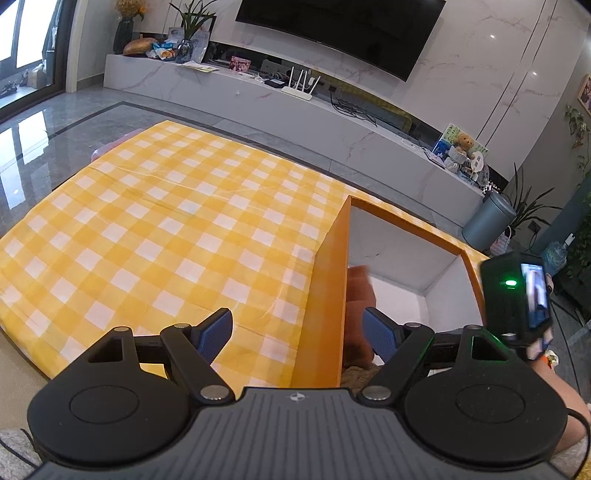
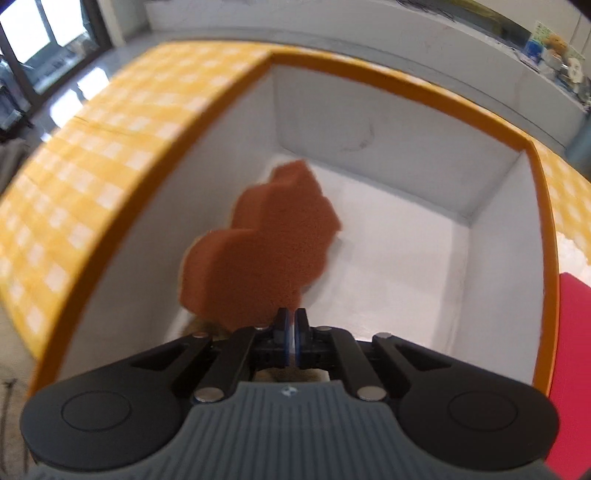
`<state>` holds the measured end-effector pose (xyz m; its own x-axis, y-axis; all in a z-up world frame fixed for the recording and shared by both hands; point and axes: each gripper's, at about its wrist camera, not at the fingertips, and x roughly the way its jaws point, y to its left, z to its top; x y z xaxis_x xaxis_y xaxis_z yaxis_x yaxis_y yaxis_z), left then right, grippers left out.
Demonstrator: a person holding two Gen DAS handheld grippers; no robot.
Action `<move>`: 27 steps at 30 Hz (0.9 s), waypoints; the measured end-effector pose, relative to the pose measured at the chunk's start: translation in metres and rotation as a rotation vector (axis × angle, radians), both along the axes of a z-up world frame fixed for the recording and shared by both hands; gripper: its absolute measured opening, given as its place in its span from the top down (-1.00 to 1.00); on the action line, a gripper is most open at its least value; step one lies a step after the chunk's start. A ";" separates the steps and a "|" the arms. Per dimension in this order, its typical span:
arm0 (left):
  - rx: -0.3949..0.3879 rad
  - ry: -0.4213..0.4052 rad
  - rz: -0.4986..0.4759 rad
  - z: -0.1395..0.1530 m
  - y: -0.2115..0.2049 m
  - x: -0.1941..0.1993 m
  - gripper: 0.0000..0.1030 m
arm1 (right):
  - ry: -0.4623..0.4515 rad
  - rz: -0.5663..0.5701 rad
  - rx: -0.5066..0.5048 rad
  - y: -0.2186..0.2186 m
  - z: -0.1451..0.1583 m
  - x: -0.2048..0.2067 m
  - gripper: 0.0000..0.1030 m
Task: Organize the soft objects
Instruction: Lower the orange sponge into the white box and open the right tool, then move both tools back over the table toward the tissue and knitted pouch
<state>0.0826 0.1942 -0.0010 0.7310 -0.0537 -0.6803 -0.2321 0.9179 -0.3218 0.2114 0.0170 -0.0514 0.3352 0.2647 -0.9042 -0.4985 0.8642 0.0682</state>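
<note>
Your right gripper is clenched on a brown sponge, held inside the orange box.
Your left gripper hangs spread wide (holding nothing) above the yellow checked cloth; a television hangs beyond.

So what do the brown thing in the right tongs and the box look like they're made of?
Brown piece: likely sponge foam, matte, with a fine porous grain and thick cut edges. Box: seemingly rigid cardboard, with smooth white inner walls, thin straight panels and an orange rim.
</note>
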 end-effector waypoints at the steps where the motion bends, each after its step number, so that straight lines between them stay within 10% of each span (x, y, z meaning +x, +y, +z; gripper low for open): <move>1: -0.001 0.000 -0.001 0.000 0.000 0.000 -0.82 | -0.001 0.005 0.017 -0.002 0.004 -0.003 0.95; 14: 0.010 0.005 0.011 0.002 -0.009 -0.004 -0.82 | -0.131 -0.073 0.128 -0.031 0.041 -0.020 0.86; 16: 0.023 -0.007 -0.003 0.008 -0.015 -0.008 -0.82 | -0.169 -0.077 0.168 -0.042 0.055 -0.029 0.67; 21: 0.054 -0.058 -0.022 0.029 -0.037 -0.016 -0.82 | -0.339 -0.074 0.204 -0.076 0.102 -0.061 -0.51; 27: 0.107 -0.107 -0.076 0.051 -0.076 -0.019 -0.82 | -0.514 -0.135 0.206 -0.134 0.139 -0.093 -0.81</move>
<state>0.0640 0.1181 0.0497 0.7962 -0.0428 -0.6035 -0.1306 0.9618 -0.2404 0.1187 -0.1172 0.0878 0.7615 0.3428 -0.5502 -0.3981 0.9171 0.0205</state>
